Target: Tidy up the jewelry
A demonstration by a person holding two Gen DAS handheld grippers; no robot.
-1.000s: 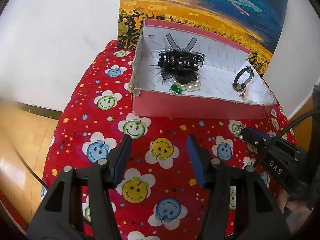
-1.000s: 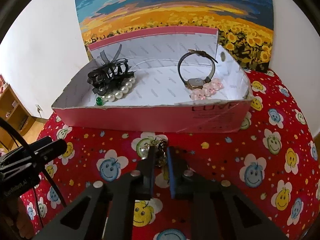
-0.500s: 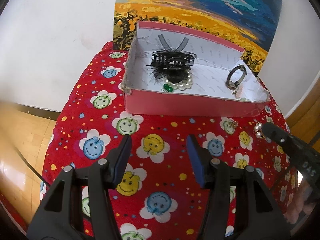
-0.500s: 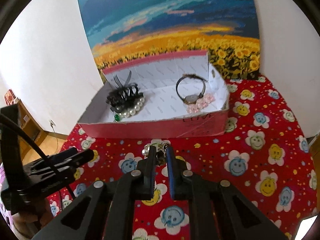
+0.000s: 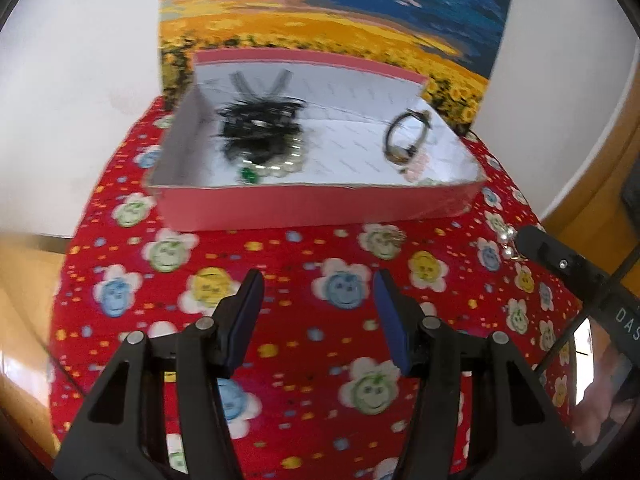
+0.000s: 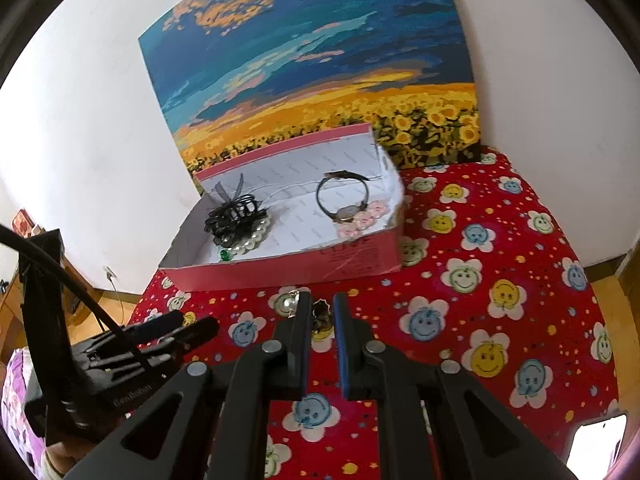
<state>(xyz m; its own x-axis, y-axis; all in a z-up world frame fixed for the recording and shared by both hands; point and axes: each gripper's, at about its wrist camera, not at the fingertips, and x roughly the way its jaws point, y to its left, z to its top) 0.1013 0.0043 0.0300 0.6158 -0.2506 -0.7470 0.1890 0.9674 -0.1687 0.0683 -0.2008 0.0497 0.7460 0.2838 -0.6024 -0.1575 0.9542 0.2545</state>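
A pink box (image 5: 312,208) (image 6: 320,264) with a white lining stands at the back of the red smiley cloth. In it lie a black hair clip (image 5: 260,124) (image 6: 234,216), a pearl bracelet (image 5: 284,164) (image 6: 252,240), a watch (image 5: 404,136) (image 6: 344,200) and a pink bead bracelet (image 6: 364,220). My right gripper (image 6: 320,312) (image 5: 520,240) is shut on a small pearl earring (image 6: 287,303) (image 5: 506,240), held above the cloth in front of the box. My left gripper (image 5: 318,280) (image 6: 192,326) hangs open and empty, nearer and to the left.
A sunflower painting (image 6: 320,80) leans on the white wall behind the box. A small gold piece (image 5: 394,235) seems to lie on the cloth near the box front. The cloth (image 6: 500,280) drops off at the left and right edges to a wooden floor (image 5: 24,280).
Both grippers have drawn back from the box. The right one has lifted the pearl earring off the cloth and carried it up and rightward. The left jaws stay equally wide.
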